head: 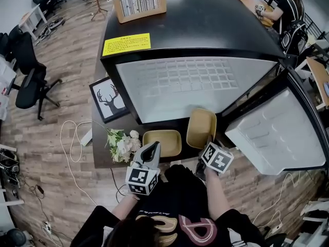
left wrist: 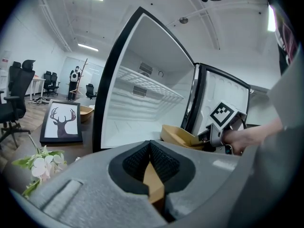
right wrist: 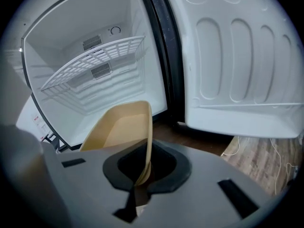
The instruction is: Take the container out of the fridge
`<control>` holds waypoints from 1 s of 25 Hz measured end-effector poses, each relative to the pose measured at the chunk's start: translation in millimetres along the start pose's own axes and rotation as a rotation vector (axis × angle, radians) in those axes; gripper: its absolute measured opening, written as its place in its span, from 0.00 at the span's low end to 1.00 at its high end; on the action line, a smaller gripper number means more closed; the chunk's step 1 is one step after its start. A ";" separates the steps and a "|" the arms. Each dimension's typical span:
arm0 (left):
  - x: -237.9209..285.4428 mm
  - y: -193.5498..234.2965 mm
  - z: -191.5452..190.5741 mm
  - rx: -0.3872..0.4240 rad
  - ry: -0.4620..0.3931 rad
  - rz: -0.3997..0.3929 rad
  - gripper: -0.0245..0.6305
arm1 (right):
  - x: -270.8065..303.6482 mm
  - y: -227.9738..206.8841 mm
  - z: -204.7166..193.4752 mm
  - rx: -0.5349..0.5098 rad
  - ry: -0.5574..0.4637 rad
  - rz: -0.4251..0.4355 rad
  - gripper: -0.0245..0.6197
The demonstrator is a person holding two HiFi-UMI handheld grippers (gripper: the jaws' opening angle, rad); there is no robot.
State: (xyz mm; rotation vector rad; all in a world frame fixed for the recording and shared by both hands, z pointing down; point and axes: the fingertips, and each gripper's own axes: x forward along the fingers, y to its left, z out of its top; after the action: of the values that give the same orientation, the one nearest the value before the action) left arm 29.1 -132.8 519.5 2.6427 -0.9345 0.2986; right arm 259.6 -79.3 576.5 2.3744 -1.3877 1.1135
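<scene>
Your left gripper [left wrist: 151,161] is clamped on the edge of a tan tray [head: 162,142]. Your right gripper [right wrist: 142,167] is clamped on the thin rim of the tan container [right wrist: 121,125], which hangs tilted at the mouth of the open fridge [head: 195,86], beside its door [head: 280,133]. So narrow an edge grip may let the container swing or slip, and it could then strike the door or the flowers [head: 122,144]. Beyond lie the dark table [head: 103,151] with a deer picture [head: 109,99], a wood floor [head: 67,102] and an office chair [head: 25,76].
</scene>
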 end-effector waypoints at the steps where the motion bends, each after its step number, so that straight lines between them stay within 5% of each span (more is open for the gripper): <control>1: -0.2 -0.7 -0.3 -0.001 0.000 -0.001 0.05 | -0.1 -2.2 -3.5 0.002 0.005 -0.004 0.06; 25: 8.1 -12.5 -7.0 0.017 0.034 0.000 0.05 | 15.8 -48.2 -54.0 0.025 0.069 -0.092 0.06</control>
State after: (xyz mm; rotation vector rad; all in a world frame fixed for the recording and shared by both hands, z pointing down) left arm 42.6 -125.7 525.6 2.6443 -0.9250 0.3511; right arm 275.2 -37.1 635.4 2.3666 -1.2369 1.1824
